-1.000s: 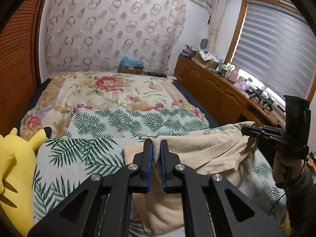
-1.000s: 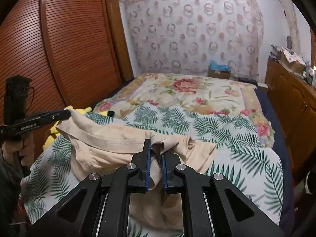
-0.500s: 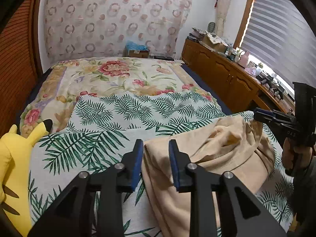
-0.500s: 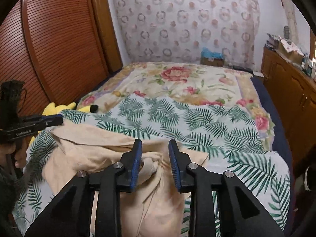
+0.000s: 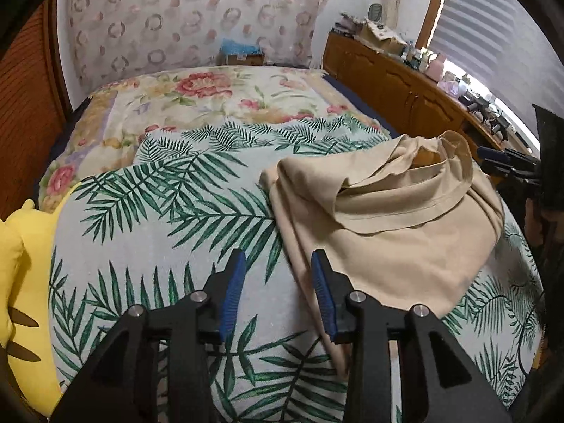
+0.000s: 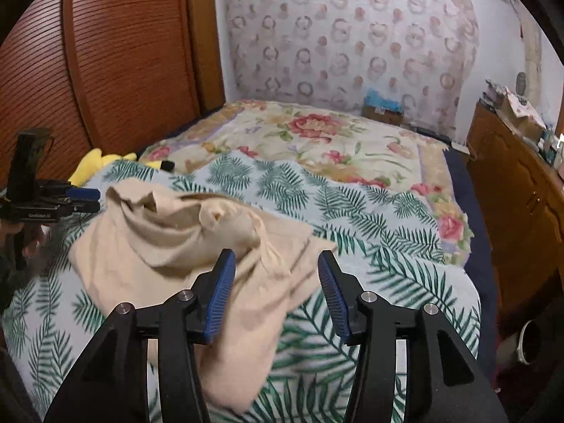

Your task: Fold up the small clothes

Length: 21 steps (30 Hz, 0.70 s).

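A beige garment (image 5: pixel 387 225) lies loosely heaped on the palm-leaf bedspread (image 5: pixel 158 232), its hem and collar folds bunched on top. My left gripper (image 5: pixel 278 282) is open and empty, just above the garment's left edge. My right gripper (image 6: pixel 275 289) is open and empty above the garment (image 6: pixel 183 246) at its right side. Each gripper shows in the other's view: the right one (image 5: pixel 507 165) at the garment's far right, the left one (image 6: pixel 81 199) at its far left.
A yellow plush toy (image 5: pixel 21 282) lies at the bed's left edge. A floral quilt (image 5: pixel 211 98) covers the far half of the bed. A wooden cabinet (image 5: pixel 405 88) with clutter runs along the right. A slatted wooden wardrobe (image 6: pixel 105 63) stands on the left.
Both grippers were shut on the garment and holding it up. They have opened, let it drop onto the bed in a heap, and pulled back a little.
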Each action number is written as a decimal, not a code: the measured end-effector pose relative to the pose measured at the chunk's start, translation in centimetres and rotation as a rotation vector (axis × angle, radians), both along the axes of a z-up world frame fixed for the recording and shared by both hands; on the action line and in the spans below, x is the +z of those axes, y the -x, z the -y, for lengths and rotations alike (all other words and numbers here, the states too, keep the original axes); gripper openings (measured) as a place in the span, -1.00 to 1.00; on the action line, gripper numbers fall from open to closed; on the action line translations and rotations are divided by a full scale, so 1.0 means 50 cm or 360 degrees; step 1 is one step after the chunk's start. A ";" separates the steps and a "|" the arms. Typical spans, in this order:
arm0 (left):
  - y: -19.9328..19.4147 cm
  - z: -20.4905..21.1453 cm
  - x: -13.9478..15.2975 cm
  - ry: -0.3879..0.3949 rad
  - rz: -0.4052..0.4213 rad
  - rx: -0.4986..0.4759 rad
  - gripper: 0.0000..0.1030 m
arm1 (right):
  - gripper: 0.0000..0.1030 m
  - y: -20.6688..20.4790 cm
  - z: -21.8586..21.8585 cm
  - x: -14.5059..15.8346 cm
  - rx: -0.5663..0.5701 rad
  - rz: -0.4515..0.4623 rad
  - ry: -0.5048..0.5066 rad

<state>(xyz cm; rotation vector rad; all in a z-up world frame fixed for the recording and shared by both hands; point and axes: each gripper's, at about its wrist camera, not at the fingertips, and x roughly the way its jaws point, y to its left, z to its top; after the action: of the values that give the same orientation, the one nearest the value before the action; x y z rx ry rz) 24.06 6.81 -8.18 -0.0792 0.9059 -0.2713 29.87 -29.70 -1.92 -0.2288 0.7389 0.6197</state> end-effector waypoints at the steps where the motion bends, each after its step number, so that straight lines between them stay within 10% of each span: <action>1: -0.003 0.002 0.000 0.0006 0.0003 -0.0010 -0.29 | 0.00 0.001 0.002 -0.007 0.0011 -0.0015 0.0012; 18: -0.126 0.028 -0.005 -0.0011 0.0007 -0.0066 -0.29 | 0.00 -0.072 -0.088 -0.055 0.0294 -0.0108 0.0067; 21: -0.131 0.021 -0.006 -0.0010 0.0016 -0.0037 -0.29 | -0.36 -0.076 -0.103 -0.058 0.0357 -0.0132 0.0031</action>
<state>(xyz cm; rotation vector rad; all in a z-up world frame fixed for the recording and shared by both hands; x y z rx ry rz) 30.62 5.76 -8.46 -0.0614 0.8983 -0.2901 33.68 -24.53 -4.83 -0.3079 0.8060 0.8389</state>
